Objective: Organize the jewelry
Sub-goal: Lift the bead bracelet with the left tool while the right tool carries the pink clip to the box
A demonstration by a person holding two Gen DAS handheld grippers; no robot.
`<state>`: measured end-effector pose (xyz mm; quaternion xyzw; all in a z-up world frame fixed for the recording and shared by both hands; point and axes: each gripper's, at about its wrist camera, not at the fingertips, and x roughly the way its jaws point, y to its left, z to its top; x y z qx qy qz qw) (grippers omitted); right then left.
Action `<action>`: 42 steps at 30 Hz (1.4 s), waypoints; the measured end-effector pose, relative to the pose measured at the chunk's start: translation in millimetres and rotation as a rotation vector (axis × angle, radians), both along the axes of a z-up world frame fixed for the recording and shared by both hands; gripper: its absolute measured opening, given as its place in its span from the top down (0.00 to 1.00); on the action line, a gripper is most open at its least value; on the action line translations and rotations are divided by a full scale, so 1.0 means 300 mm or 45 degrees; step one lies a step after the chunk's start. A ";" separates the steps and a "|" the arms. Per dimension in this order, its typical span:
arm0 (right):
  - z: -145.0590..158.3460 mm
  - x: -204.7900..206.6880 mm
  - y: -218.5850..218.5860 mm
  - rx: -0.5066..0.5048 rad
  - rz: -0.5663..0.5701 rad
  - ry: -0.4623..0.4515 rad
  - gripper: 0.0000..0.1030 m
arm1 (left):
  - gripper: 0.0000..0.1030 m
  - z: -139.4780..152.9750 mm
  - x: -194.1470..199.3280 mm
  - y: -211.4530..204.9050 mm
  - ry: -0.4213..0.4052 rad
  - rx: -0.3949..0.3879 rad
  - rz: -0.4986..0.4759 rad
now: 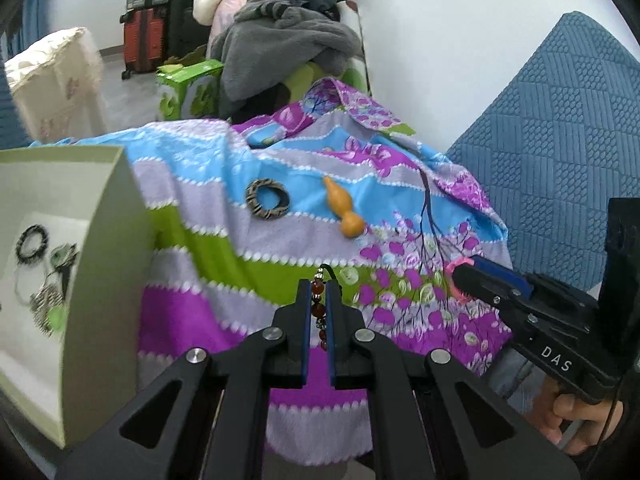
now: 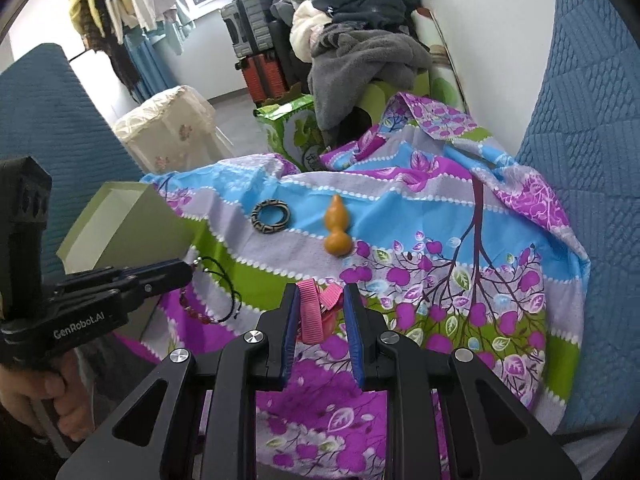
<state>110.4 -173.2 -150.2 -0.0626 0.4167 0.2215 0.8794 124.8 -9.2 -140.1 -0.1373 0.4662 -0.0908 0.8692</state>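
My left gripper (image 1: pixel 319 286) is shut on a red bead bracelet (image 1: pixel 317 300) with a black cord; it hangs from the gripper in the right wrist view (image 2: pixel 208 300), beside the pale green box (image 1: pixel 104 248). The box holds several pieces of jewelry (image 1: pixel 44 276). My right gripper (image 2: pixel 322 292) is around a pink ribbon bow (image 2: pixel 312 312), its jaws partly closed on it; the bow shows at its tip in the left wrist view (image 1: pixel 456 280). A patterned ring bangle (image 1: pixel 267 200) and an orange gourd pendant (image 1: pixel 344 210) lie on the flowered cloth (image 1: pixel 240 256).
A blue quilted cushion (image 1: pixel 560 140) rises on the right. Behind the cloth stand a green carton (image 1: pixel 188 88), a pile of grey clothes (image 1: pixel 280 36), suitcases (image 1: pixel 148 12) and a cream covered stool (image 2: pixel 172 128).
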 end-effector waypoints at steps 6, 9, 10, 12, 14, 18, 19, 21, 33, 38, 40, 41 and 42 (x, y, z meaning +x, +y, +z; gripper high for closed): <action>0.034 -0.073 0.053 -0.037 0.028 -0.053 0.81 | 0.94 0.071 -0.067 0.053 -0.001 0.018 0.047; 0.056 -0.098 0.078 -0.010 0.039 -0.046 0.81 | 0.94 0.113 -0.088 0.079 -0.014 0.043 0.064; 0.068 -0.105 0.089 0.001 0.044 -0.046 0.81 | 0.94 0.128 -0.095 0.091 -0.019 0.050 0.073; 0.094 -0.116 0.111 0.022 0.058 -0.050 0.81 | 0.94 0.155 -0.105 0.115 -0.032 0.049 0.088; 0.129 -0.125 0.135 0.036 0.077 -0.068 0.81 | 0.94 0.182 -0.114 0.134 -0.049 0.048 0.103; 0.211 -0.141 0.195 0.073 0.127 -0.106 0.81 | 0.94 0.249 -0.131 0.177 -0.095 0.065 0.127; 0.228 -0.144 0.216 0.075 0.149 -0.116 0.81 | 0.94 0.268 -0.133 0.187 -0.106 0.078 0.129; 0.258 -0.149 0.253 0.077 0.177 -0.140 0.81 | 0.94 0.303 -0.138 0.207 -0.128 0.087 0.134; 0.364 -0.138 0.494 0.146 0.322 -0.197 0.81 | 0.94 0.419 -0.182 0.424 -0.231 0.167 0.307; 0.313 -0.120 0.616 0.136 0.389 -0.141 0.81 | 0.94 0.365 -0.191 0.528 -0.194 0.157 0.385; 0.279 -0.111 0.664 0.124 0.414 -0.105 0.80 | 0.94 0.329 -0.188 0.571 -0.168 0.151 0.412; 0.258 -0.107 0.693 0.112 0.430 -0.086 0.80 | 0.94 0.316 -0.185 0.587 -0.154 0.153 0.424; 0.243 -0.104 0.712 0.103 0.441 -0.073 0.80 | 0.94 0.300 -0.183 0.605 -0.141 0.152 0.437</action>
